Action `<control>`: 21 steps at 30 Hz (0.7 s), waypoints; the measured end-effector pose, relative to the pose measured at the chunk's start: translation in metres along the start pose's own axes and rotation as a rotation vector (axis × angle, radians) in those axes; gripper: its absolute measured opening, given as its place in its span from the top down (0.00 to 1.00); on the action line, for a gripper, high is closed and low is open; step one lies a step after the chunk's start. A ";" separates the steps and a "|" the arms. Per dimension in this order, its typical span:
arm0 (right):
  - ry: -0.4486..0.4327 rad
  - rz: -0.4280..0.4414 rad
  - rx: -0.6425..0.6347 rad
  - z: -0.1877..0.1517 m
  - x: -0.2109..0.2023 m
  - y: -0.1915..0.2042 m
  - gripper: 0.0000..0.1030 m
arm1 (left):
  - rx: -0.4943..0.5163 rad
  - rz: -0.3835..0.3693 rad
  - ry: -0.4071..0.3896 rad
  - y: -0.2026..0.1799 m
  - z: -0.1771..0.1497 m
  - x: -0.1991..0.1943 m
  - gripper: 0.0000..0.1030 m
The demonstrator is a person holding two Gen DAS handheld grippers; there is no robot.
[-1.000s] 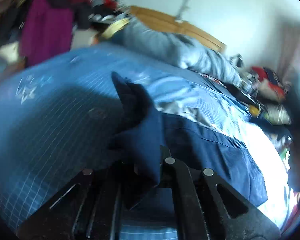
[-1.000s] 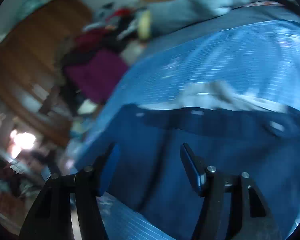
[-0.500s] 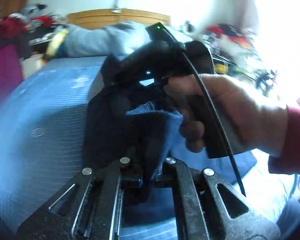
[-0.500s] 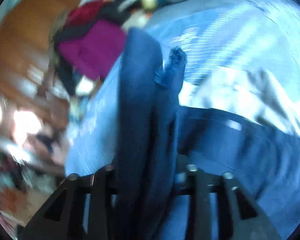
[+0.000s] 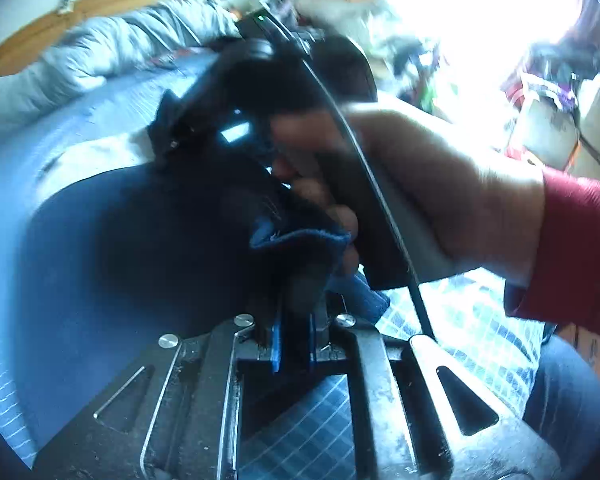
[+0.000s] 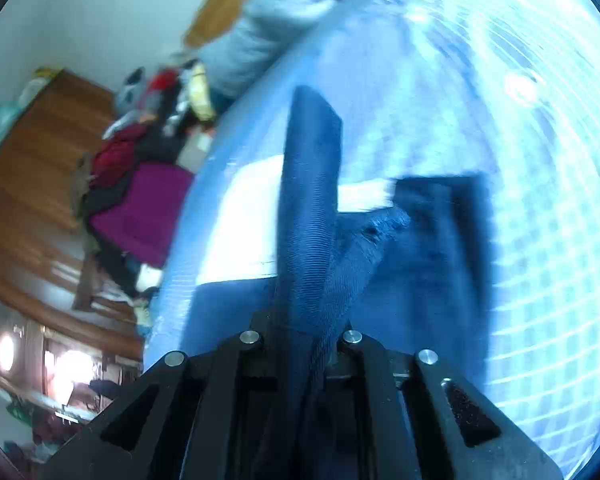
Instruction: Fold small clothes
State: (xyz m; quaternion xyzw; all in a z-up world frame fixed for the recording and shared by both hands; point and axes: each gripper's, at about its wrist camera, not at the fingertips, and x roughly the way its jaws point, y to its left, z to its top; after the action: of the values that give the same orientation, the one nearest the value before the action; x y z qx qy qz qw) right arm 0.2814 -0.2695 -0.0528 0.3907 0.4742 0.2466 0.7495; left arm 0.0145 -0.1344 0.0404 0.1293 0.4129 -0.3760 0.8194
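Over the bed (image 6: 520,128), my left gripper (image 5: 294,320) is pinching the navy garment (image 5: 140,248). My right gripper (image 6: 302,332) has just been closing and is clamping another fold of it.

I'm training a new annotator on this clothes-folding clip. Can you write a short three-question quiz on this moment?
1. True or false: the left claw is shut on the navy garment.
2. What does the right claw grip? A) grey pillow B) navy garment C) nothing
3. What colour is the sleeve on the person's arm in the left wrist view?

Key: 1 true; 2 B; 3 red.
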 end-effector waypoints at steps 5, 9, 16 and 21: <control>0.013 0.036 0.066 -0.001 -0.004 -0.043 0.87 | 0.000 -0.011 0.042 0.014 0.005 0.011 0.92; 0.026 0.055 0.085 -0.002 -0.003 -0.057 0.85 | 0.005 -0.003 0.069 0.006 0.003 0.006 0.92; 0.084 0.022 0.052 -0.031 -0.054 -0.058 0.63 | -0.035 0.039 -0.054 0.001 -0.041 -0.093 0.74; 0.109 0.022 0.029 -0.068 -0.091 -0.049 0.50 | -0.164 0.242 -0.093 0.041 -0.076 -0.134 0.72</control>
State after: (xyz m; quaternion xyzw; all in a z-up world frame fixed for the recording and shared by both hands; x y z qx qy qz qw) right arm 0.1811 -0.3406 -0.0623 0.3929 0.5135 0.2689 0.7139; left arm -0.0501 0.0019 0.0924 0.0932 0.3853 -0.2449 0.8848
